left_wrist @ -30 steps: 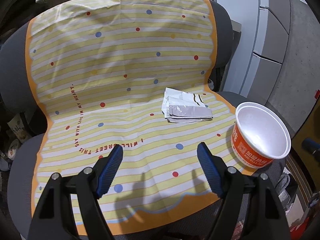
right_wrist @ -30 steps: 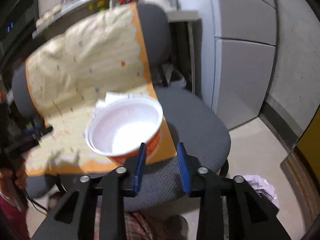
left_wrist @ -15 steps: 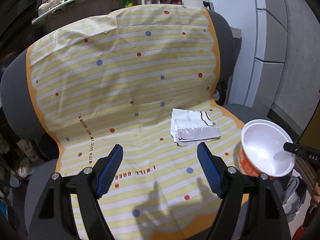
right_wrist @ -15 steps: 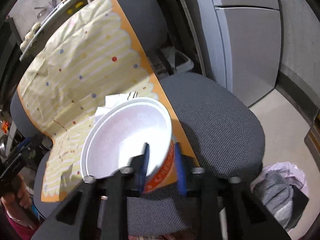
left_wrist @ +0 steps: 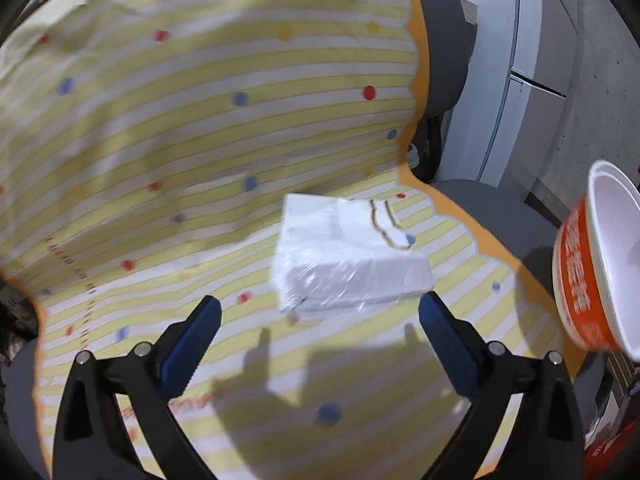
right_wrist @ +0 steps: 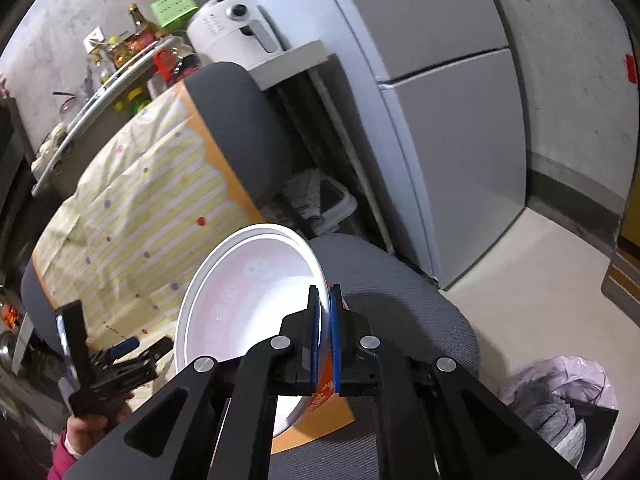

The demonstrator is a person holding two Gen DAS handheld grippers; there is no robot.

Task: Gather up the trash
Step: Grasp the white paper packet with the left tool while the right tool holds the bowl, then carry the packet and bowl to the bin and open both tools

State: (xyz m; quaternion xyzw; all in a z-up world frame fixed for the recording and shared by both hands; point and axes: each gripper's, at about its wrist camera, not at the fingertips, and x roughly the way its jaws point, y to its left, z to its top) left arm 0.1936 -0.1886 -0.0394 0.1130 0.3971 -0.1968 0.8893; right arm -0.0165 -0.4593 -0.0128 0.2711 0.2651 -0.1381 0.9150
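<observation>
A crumpled white wrapper point(left_wrist: 344, 256) lies on the yellow striped cloth point(left_wrist: 200, 128) that covers the chair seat. My left gripper point(left_wrist: 320, 312) is open and empty, just short of the wrapper, one finger on each side of its near edge. My right gripper point(right_wrist: 325, 300) is shut on the rim of an orange and white paper bowl point(right_wrist: 248, 304) and holds it tilted above the seat's right side. The bowl also shows at the right edge of the left wrist view point(left_wrist: 596, 268).
The grey office chair point(right_wrist: 400, 304) stands beside a grey cabinet point(right_wrist: 440, 120). A bag with dark contents point(right_wrist: 560, 404) sits on the floor to the right. A shelf with bottles point(right_wrist: 120, 56) and a white appliance point(right_wrist: 236, 28) stand behind the chair.
My left gripper moved forward and down, close to the wrapper. My right gripper closed on the bowl's rim, lifted it off the seat and tilted it.
</observation>
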